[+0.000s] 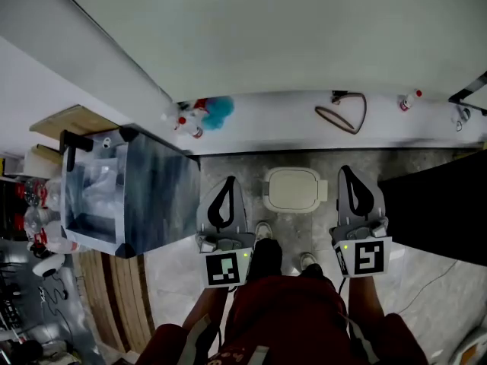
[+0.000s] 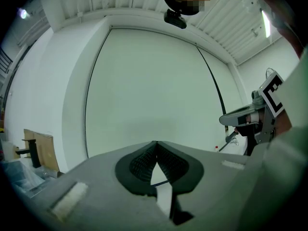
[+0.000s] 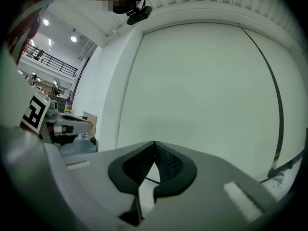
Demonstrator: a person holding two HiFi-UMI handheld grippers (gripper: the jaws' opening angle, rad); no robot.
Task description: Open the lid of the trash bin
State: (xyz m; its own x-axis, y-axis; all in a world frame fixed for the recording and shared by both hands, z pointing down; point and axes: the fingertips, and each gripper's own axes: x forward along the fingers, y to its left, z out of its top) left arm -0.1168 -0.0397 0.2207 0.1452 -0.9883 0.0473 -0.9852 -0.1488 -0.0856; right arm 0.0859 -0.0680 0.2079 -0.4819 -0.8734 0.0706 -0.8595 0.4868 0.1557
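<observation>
Left tool (image 1: 229,181) and right tool (image 1: 345,171) are hovering closed, empty | risk — shut tips sliding off smooth trash bin lid (image 1: 295,188).

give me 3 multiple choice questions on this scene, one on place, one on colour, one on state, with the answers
1. Where does the trash bin show in the head view?
A) between the left gripper and the right gripper
B) left of both grippers
C) behind the person

2. What colour is its lid?
A) red
B) cream
C) black

3. How do both grippers' jaws stand?
A) wide apart
B) shut on the lid
C) shut, with nothing between

1 A, the bin lies between them.
2 B, the lid is pale cream.
3 C, each gripper view shows the tips meeting, empty.
</observation>
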